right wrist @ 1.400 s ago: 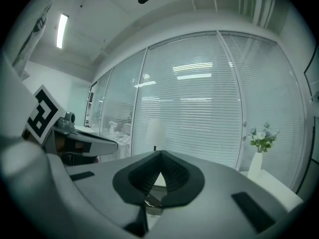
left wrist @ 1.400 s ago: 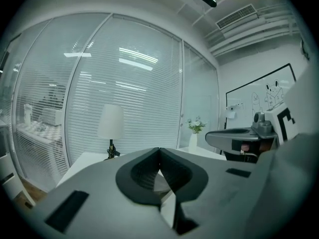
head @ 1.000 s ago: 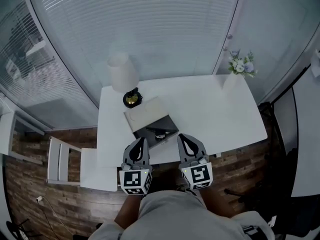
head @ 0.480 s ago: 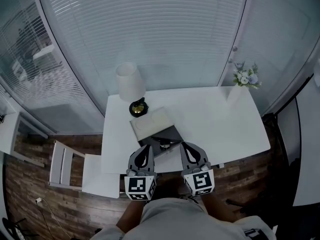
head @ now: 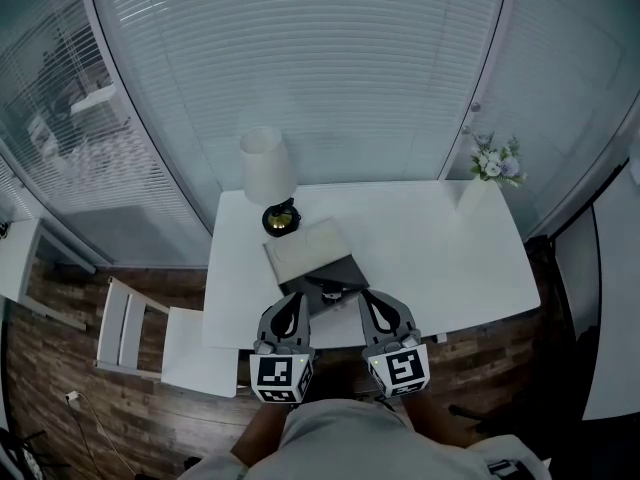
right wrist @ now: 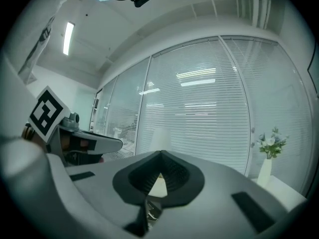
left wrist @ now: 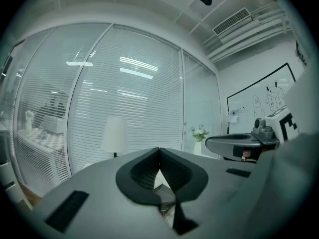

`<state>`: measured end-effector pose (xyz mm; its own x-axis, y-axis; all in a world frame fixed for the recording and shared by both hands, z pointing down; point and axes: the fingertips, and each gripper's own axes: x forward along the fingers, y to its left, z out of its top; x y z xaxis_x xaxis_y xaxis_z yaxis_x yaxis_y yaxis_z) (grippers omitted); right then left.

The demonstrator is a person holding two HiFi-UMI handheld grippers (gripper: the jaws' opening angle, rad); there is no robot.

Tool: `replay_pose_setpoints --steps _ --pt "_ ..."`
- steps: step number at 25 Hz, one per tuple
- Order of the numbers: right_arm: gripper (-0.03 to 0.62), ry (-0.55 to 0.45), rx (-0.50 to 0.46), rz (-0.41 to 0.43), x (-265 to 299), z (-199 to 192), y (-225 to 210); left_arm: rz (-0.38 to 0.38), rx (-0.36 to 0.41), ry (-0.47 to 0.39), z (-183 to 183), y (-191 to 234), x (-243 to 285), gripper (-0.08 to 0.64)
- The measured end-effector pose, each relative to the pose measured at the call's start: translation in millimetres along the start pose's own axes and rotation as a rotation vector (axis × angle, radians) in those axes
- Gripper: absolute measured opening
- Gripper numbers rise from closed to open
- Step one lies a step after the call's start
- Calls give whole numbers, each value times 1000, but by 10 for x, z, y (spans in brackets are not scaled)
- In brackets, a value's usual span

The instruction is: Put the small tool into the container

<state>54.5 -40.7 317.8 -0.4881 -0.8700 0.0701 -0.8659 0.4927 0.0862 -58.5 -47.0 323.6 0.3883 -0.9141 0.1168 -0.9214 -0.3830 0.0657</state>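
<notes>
An open case sits on the white table, with a beige lid and a dark tray. A small dark tool lies at the tray's near edge. My left gripper and right gripper hover side by side at the table's front edge, just short of the case. Both are shut with nothing between the jaws. In the left gripper view the shut gripper points over the table, and the right gripper shows beside it. The right gripper view shows its shut gripper.
A white lamp and a round black-and-gold object stand at the table's back left. A white vase of flowers is at the back right. A white chair stands left of the table. Blinds cover the windows behind.
The head view has shifted, so the table sits slightly lower and further right in the picture. Both grippers stay shut and side by side at the table's front edge.
</notes>
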Motion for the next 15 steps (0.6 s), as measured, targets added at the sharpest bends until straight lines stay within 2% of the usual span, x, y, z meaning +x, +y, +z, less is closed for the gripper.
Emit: replay_pose_setpoints --steps 15 --pt "25 3 23 0 -11 -50 -13 32 -2 0 -44 43 -79 25"
